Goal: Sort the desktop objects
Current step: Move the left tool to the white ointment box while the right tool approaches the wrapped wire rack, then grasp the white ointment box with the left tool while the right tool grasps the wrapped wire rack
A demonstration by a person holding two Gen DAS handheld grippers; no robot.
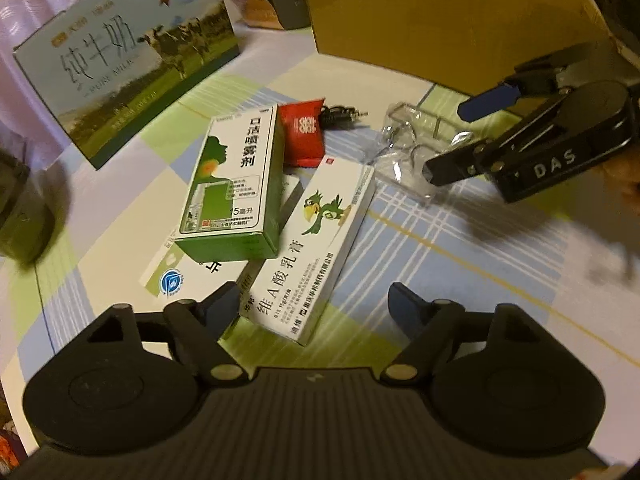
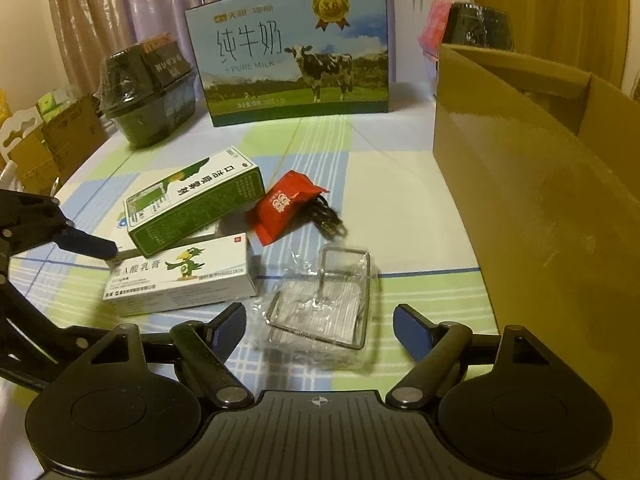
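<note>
left gripper (image 1: 312, 300) jaws apart over parrot box (image 1: 316, 248) | right gripper (image 2: 320, 318) jaws apart over clear packet (image 2: 324, 300)

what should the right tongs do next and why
Probably ease the right tongs forward and down over the plastic-wrapped wire rack. They are open and empty, the rack lies directly ahead between the fingers, apart from the parrot box, and the open cardboard box stands just to its right.

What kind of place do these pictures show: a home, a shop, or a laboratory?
Most likely a home, probably a dining or living room. A checked tablecloth covers the table, curtains hang behind it, and a gift carton of milk stands among household medicine boxes.
</note>
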